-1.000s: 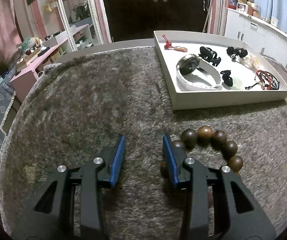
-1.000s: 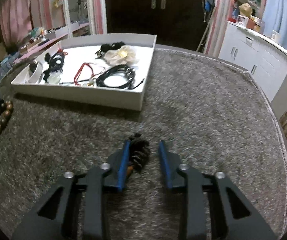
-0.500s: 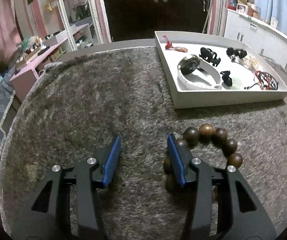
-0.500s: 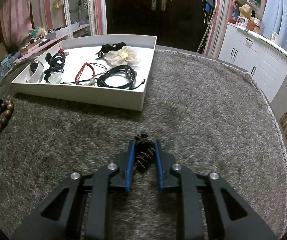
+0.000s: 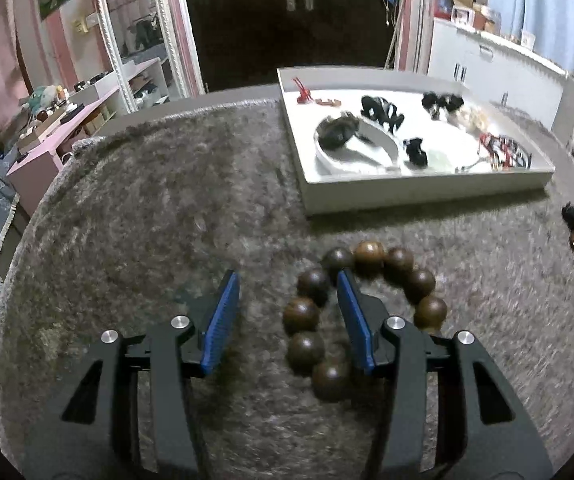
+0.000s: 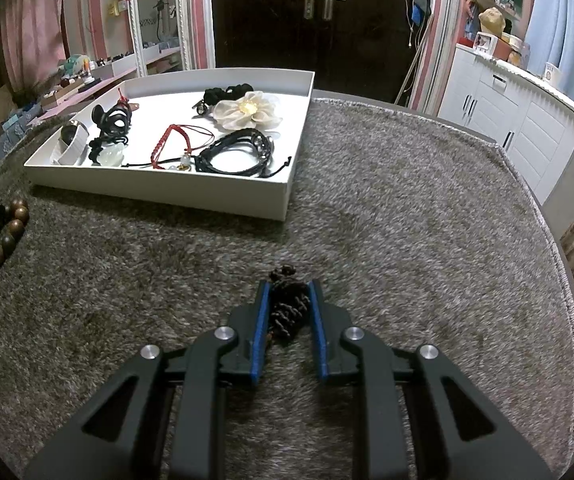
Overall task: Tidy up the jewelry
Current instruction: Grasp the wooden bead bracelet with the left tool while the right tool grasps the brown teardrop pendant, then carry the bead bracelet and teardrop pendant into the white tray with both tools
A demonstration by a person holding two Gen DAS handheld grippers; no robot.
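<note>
Pinching a small dark beaded bracelet mid-bench, the right tool sits narrow on it. Left tool is opening, one finger inside the wooden bead bracelet near the tray. Risk: beads roll free; shaggy mat snags threads.

The left gripper is opening wider, its right finger now sitting inside the ring of the wooden bead bracelet, with beads showing between the jaws. The right gripper is now pressing both pads on the small dark bracelet, having closed from a wide gap.
</note>
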